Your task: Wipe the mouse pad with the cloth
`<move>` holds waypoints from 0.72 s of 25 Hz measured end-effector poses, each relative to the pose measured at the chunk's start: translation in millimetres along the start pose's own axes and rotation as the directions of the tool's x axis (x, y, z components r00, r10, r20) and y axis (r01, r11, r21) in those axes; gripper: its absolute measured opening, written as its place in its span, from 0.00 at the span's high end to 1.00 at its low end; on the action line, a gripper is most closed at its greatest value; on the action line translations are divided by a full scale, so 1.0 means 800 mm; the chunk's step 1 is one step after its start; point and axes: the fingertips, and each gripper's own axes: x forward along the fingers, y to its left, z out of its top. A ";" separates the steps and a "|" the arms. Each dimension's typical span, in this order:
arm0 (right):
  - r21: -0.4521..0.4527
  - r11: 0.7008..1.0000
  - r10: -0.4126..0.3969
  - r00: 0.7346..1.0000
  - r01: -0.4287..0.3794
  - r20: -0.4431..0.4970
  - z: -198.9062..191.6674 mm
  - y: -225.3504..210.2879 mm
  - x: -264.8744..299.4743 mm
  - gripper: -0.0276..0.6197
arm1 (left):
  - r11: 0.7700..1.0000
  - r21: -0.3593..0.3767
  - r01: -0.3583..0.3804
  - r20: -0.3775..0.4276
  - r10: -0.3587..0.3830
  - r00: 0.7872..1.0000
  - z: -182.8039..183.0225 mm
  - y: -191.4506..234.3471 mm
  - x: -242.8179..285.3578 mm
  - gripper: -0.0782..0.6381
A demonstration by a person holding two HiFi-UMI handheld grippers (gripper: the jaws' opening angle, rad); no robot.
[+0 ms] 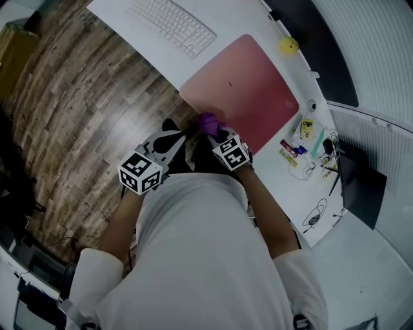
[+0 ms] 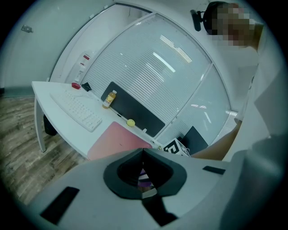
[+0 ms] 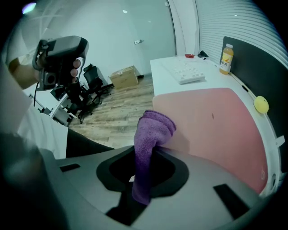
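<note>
By pad (image 1: 248, 84), right claw (image 3: 142, 157) on cloth (image 3: 153, 128)

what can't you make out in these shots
- small things on the desk, right of the mouse pad: too small in the head view to name
- bottle label: too small in the right gripper view
- whether the cloth touches the mouse pad: its own fold covers the contact spot in the right gripper view
- purple sliver past the left gripper: its shut jaws cover most of it
</note>
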 end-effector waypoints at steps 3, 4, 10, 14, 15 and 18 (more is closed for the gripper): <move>-0.023 1.000 0.019 1.000 -0.019 0.012 0.014 0.010 -0.003 0.82 | 1.000 0.004 0.002 0.002 -0.002 1.000 0.001 0.001 -0.006 0.87; -0.031 0.999 0.025 1.000 -0.025 0.016 0.018 0.011 -0.003 0.82 | 1.000 0.006 0.002 0.001 -0.002 1.000 0.002 0.002 -0.007 0.87; -0.047 0.996 0.074 0.997 -0.073 0.021 0.028 0.013 0.005 0.82 | 1.000 -0.005 -0.023 0.009 0.024 1.000 0.007 0.008 -0.005 0.87; -0.065 0.993 0.098 0.995 -0.097 0.019 0.034 0.003 0.005 0.82 | 0.998 -0.027 -0.051 0.007 0.051 0.999 0.004 0.012 0.002 0.87; -0.073 0.992 0.107 0.994 -0.105 0.016 0.034 0.000 0.006 0.82 | 0.998 -0.032 -0.059 0.007 0.059 0.998 0.004 0.013 0.004 0.87; -0.096 0.987 0.127 0.992 -0.126 0.000 0.033 -0.016 0.008 0.82 | 0.995 -0.051 -0.084 0.012 0.085 0.996 0.006 0.016 0.010 0.87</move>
